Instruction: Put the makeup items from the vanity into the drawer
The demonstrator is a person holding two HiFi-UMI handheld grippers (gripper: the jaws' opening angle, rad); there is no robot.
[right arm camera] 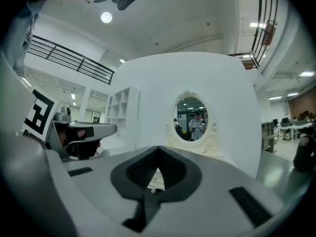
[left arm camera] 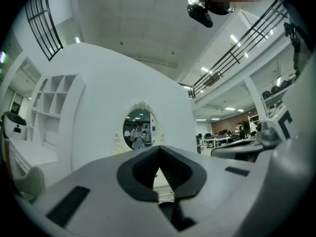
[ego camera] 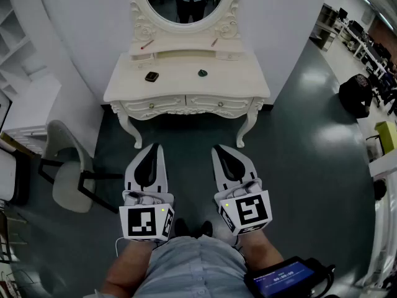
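Left gripper [ego camera: 151,149] and right gripper [ego camera: 221,149] were held level and side by side, jaws together on nothing, well short of the vanity [ego camera: 186,89]; a dark compact [ego camera: 152,76] and a small green item [ego camera: 202,73] lay apart on its top; two thin red sticks [ego camera: 146,44] rested on the shelf below the mirror [ego camera: 185,2]; the front drawers [ego camera: 155,102] were closed.

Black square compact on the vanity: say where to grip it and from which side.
Pinch the black square compact across two opposite edges, coming down from above the white vanity top. It lies flat and low with free space around; the left gripper looks nearer.
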